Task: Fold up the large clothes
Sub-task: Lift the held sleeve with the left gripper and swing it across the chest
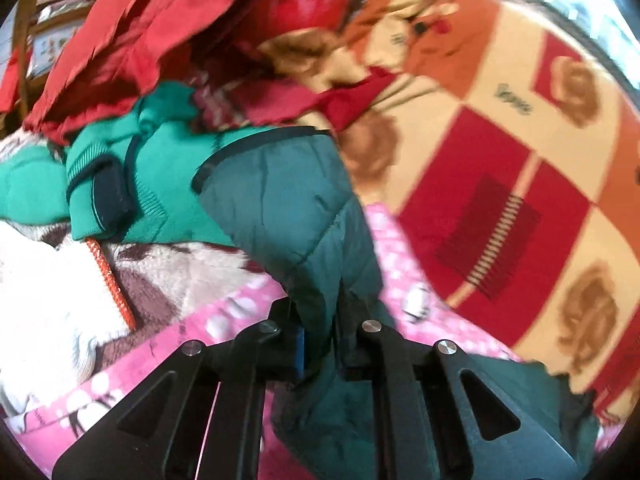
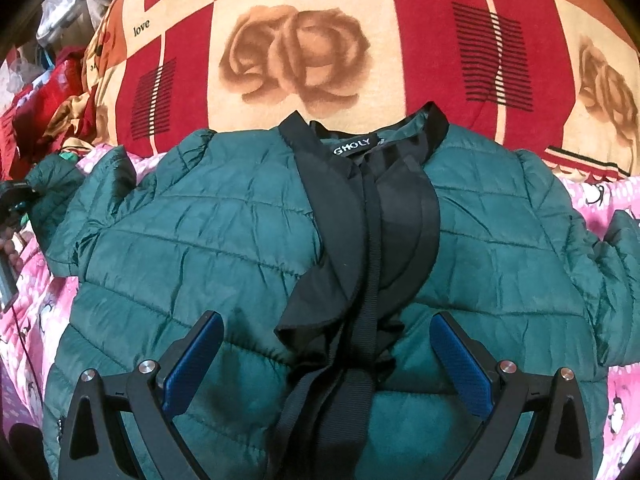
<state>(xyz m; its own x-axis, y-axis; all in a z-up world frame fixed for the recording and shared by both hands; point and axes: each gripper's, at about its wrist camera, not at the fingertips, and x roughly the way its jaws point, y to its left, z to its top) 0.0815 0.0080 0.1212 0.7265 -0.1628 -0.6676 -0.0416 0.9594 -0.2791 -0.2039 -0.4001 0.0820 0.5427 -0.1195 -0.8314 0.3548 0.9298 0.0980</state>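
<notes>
A dark green quilted jacket [image 2: 208,256] lies front up on a pink patterned sheet [image 2: 32,320], its black collar [image 2: 360,148] away from me and black trim running down the middle. My right gripper [image 2: 326,334] is open above the jacket's lower front, its blue pads [image 2: 196,360] wide apart on either side of the black trim. My left gripper [image 1: 320,320] is shut on the jacket's sleeve [image 1: 296,208], which bunches up between the fingers. The left gripper and the hand holding it show at the left edge of the right wrist view [image 2: 12,208].
A red, orange and cream rose-print blanket [image 2: 304,52] lies behind the jacket. In the left wrist view a heap of clothes sits ahead: a bright green knit garment [image 1: 160,168], red garments [image 1: 132,40] and a cream and brown fleece [image 1: 60,280]. Clutter lies at the far left [image 2: 56,20].
</notes>
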